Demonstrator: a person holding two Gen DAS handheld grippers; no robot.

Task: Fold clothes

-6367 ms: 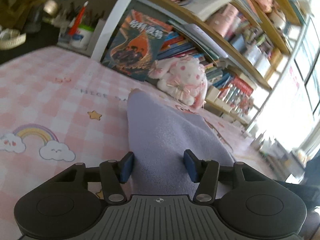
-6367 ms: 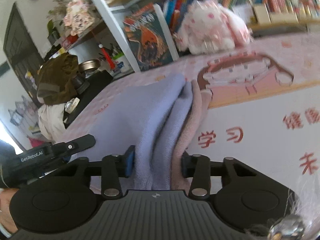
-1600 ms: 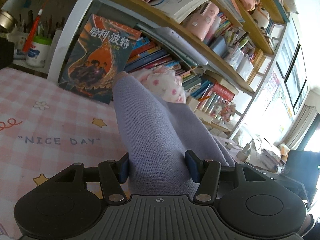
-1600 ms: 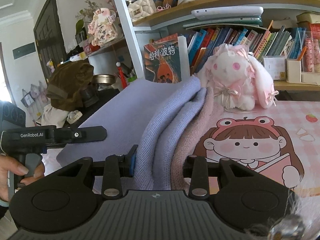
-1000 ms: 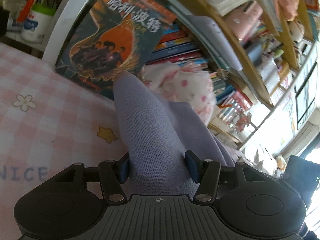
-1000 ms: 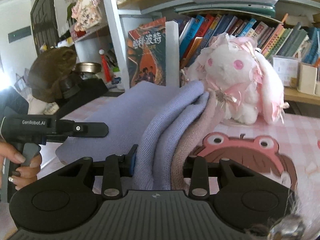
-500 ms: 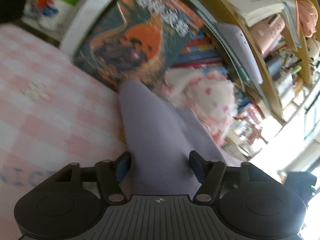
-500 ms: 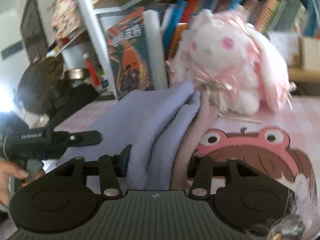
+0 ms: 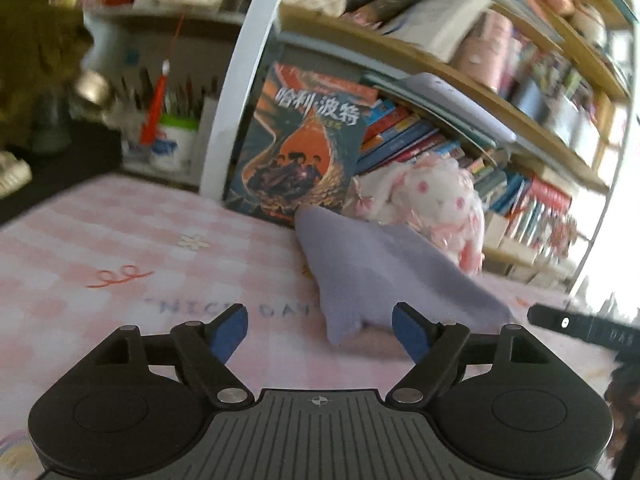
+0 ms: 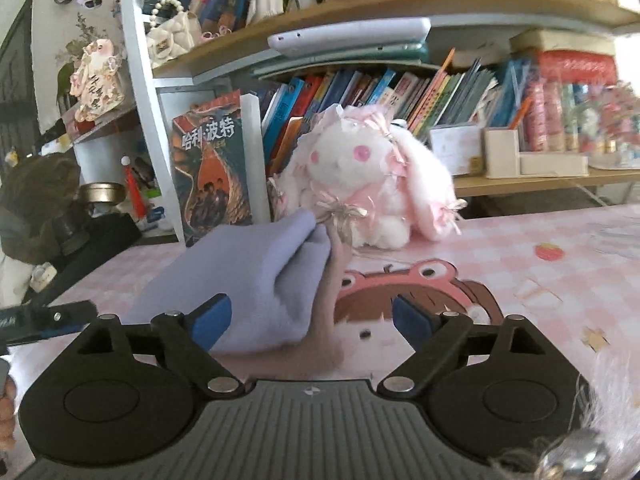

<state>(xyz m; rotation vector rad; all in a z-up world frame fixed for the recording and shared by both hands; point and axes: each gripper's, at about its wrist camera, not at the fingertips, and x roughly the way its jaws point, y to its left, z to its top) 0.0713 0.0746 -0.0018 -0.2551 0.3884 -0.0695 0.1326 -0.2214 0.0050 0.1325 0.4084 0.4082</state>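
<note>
Both tongs have let go: the left tongs (image 9: 319, 330) and right tongs (image 10: 312, 320) are opening, pads clear of the folded lavender knit garment (image 10: 244, 280), which now rests on the pink-checked tabletop (image 9: 120, 248). This fold appears complete. The plush bunny (image 10: 360, 184) touches its far edge, limiting further travel.

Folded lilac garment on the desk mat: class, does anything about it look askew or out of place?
Yes. The lilac garment is crowded against the plush rabbit, and its pink under-layer sticks out unevenly along one edge, so the fold looks untidy.
</note>
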